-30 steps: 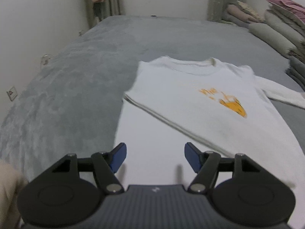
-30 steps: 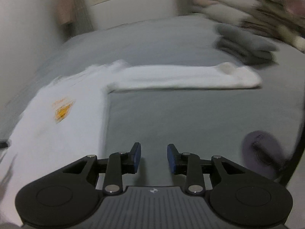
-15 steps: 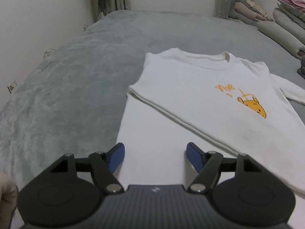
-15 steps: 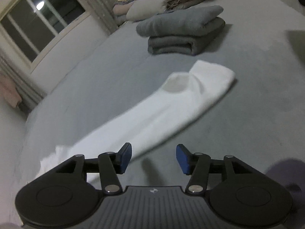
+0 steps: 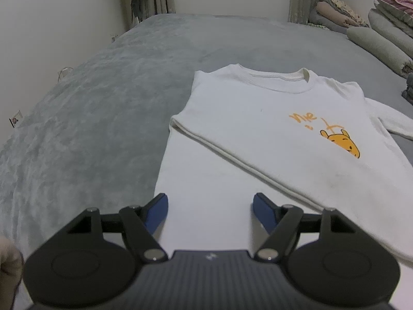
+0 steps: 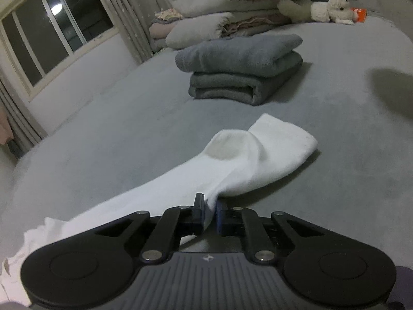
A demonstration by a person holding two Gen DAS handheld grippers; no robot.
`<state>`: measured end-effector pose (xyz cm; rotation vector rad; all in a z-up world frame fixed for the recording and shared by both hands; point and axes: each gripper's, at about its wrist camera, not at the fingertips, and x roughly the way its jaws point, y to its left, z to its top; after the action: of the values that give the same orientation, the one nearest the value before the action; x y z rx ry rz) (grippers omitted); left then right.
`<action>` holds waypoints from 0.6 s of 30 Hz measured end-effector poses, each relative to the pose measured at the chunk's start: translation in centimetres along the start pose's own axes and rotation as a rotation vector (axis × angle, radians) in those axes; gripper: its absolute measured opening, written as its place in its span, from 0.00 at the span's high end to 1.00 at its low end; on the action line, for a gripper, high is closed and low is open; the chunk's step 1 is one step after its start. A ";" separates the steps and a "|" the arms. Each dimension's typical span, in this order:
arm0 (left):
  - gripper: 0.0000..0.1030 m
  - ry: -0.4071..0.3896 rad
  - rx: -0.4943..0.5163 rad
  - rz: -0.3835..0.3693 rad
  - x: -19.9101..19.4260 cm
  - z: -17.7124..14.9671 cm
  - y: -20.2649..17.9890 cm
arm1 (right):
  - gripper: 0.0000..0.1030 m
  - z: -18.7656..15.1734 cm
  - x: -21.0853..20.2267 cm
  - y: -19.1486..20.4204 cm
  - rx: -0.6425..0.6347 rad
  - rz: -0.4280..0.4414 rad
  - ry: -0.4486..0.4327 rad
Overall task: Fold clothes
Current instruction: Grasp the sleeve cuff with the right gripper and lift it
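A white long-sleeved shirt (image 5: pixel 258 118) with an orange bear print lies flat on the grey bed (image 5: pixel 103 103). Its left sleeve is folded across the body. My left gripper (image 5: pixel 210 210) is open and empty, hovering over the shirt's lower part. In the right wrist view the shirt's right sleeve (image 6: pixel 232 160) stretches out over the bed, its cuff at the far end. My right gripper (image 6: pixel 209 213) is shut on the near edge of this sleeve, pinching a fold of the white cloth between the blue pads.
A folded grey towel stack (image 6: pixel 242 67) sits beyond the sleeve. Pillows and bedding (image 6: pixel 227 13) with a plush toy (image 6: pixel 330 9) are piled at the back. More pillows (image 5: pixel 382 33) lie at the bed's right. A wall (image 5: pixel 51 38) borders the left.
My right gripper moved down onto the sleeve and closed on its near edge; it was open half a second ago. My left gripper stayed open, with the view shifted slightly.
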<state>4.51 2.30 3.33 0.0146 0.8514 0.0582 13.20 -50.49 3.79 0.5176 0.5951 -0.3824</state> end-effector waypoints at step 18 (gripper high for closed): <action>0.31 -0.001 -0.004 -0.003 0.2 0.1 0.2 | 0.96 -0.1 -3.5 2.0 -0.110 -0.125 -0.151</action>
<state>4.67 2.49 3.23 0.0099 0.8505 0.0568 11.46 -48.18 6.58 0.3435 0.5005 -0.4996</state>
